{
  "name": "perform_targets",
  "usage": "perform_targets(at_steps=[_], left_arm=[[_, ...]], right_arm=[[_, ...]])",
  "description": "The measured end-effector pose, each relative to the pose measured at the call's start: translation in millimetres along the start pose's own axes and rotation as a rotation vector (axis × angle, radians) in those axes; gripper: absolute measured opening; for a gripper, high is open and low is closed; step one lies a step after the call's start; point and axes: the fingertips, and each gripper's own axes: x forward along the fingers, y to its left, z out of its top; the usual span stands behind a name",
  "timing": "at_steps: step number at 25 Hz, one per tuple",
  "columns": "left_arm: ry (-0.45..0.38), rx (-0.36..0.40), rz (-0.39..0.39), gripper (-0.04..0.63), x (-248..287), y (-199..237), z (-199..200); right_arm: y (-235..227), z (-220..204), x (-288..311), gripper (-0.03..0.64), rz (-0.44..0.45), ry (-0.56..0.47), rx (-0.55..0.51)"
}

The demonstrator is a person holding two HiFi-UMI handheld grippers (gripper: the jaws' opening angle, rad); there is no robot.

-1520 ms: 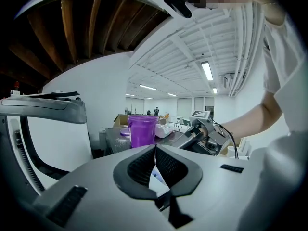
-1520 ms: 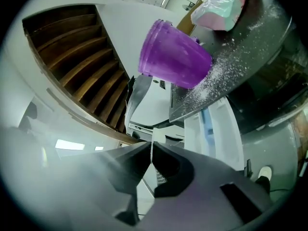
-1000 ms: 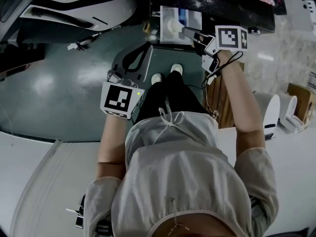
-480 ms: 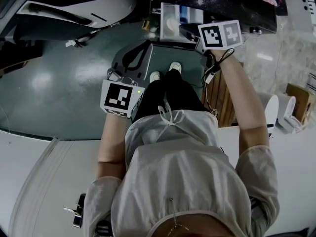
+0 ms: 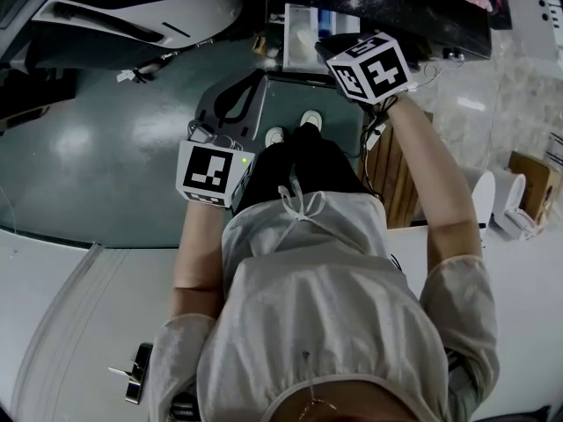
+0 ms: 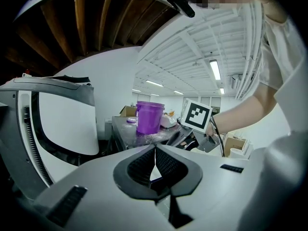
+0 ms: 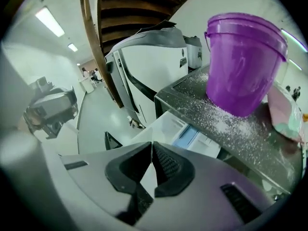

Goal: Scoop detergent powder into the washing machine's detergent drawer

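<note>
In the head view the white detergent drawer stands pulled out of the dark machine front. My right gripper reaches over the drawer's right side, its marker cube tilted. In the right gripper view the jaws are shut with nothing between them; the drawer, with its blue compartment, lies just beyond the tips. A purple bucket stands on the machine top amid spilled powder. My left gripper hangs lower left over the floor, shut and empty; its view shows the bucket.
A white machine with a dark door opening stands at the upper left. Green floor spreads below it. A wooden stand is beside the person's right leg. A white counter edge runs along the bottom left.
My right gripper has swung left and forward over the drawer, and its marker cube has turned. The left gripper has stayed almost still.
</note>
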Motion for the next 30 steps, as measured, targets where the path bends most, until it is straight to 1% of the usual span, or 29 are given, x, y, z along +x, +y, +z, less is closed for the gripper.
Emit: perform_targets(at_steps=[3, 8, 13, 18, 22, 27, 30], left_arm=[[0.002, -0.001, 0.006, 0.021, -2, 2, 0], [0.003, 0.001, 0.015, 0.021, -4, 6, 1], [0.004, 0.006, 0.014, 0.021, -4, 5, 2], [0.007, 0.013, 0.008, 0.021, -5, 5, 3], [0.006, 0.015, 0.003, 0.021, -5, 5, 4], [0.006, 0.014, -0.001, 0.021, -6, 7, 5], [0.004, 0.022, -0.002, 0.021, -8, 8, 5]], right_arm=[[0, 3, 1, 0.014, -0.04, 0.01, -0.076], [2, 9, -1, 0.014, -0.127, 0.032, -0.231], [0, 13, -5, 0.014, -0.242, 0.035, -0.42], [1, 16, -7, 0.014, -0.354, 0.037, -0.637], [3, 19, -8, 0.014, -0.399, 0.037, -0.728], [3, 22, -11, 0.014, -0.474, 0.04, -0.873], [6, 25, -13, 0.014, -0.513, 0.03, -0.937]])
